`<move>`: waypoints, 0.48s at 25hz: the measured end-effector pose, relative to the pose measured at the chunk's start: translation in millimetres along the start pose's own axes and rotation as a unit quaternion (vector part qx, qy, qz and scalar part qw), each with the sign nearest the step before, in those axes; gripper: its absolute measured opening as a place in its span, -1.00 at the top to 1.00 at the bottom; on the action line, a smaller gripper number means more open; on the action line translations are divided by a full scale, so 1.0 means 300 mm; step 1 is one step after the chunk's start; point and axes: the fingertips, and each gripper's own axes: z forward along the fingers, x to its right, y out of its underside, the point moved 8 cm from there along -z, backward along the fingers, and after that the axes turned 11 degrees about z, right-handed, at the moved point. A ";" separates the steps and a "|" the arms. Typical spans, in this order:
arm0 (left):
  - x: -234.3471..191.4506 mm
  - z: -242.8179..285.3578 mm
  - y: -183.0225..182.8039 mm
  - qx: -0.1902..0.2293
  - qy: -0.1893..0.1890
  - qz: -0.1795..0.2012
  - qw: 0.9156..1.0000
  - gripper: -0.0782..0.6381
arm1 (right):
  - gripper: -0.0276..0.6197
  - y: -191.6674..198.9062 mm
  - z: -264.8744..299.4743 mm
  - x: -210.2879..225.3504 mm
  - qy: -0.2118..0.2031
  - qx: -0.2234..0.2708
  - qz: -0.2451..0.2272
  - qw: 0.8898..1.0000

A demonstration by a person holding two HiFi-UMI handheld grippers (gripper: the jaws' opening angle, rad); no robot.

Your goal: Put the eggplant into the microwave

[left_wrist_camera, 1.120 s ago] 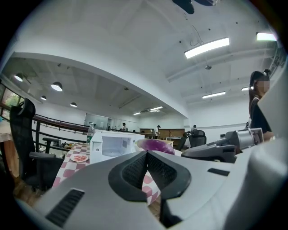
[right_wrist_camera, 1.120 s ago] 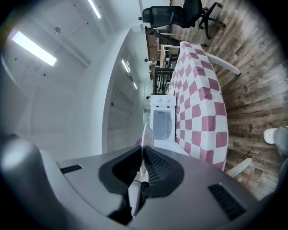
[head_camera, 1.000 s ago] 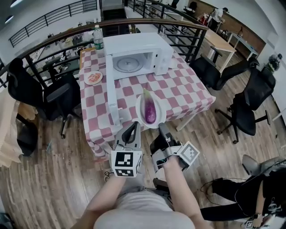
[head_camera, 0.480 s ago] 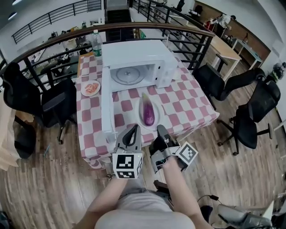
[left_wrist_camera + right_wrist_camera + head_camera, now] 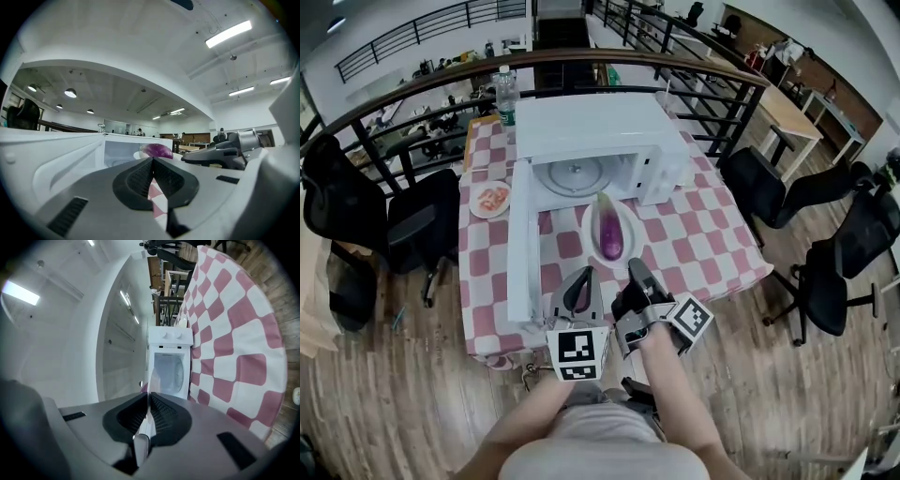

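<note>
Left gripper view — eggplant (image 5: pixel 157 151) half-hidden

In the left gripper view, the jaws of the left gripper (image 5: pixel 152 161) hide the lower part of the eggplant (image 5: pixel 157 150) in front of the microwave (image 5: pixel 117 151). Left of the microwave, the food (image 5: pixel 494 197) on the small plate (image 5: pixel 478 208) is too small to tell.

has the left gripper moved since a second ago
Yes: the left gripper has advanced toward the white microwave, its tip now past the free edge of the open microwave door.
</note>
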 end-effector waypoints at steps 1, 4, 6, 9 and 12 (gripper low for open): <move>0.000 0.019 0.004 -0.001 0.000 0.000 1.000 0.77 | 0.81 -0.008 0.022 0.003 0.000 -0.002 0.000 1.000; -0.015 0.073 0.023 -0.006 -0.001 -0.009 1.000 0.77 | 0.81 -0.026 0.084 0.011 -0.003 -0.009 0.000 1.000; -0.032 0.107 0.035 -0.008 0.002 -0.018 1.000 0.77 | 0.80 -0.037 0.120 0.019 -0.002 -0.012 0.000 1.000; -0.060 0.152 0.043 -0.010 -0.002 -0.023 1.000 0.77 | 0.81 -0.057 0.167 0.030 0.002 -0.015 -0.003 1.000; -0.095 0.189 0.049 -0.013 -0.015 -0.026 0.999 0.77 | 0.80 -0.079 0.214 0.041 0.004 -0.021 -0.008 1.000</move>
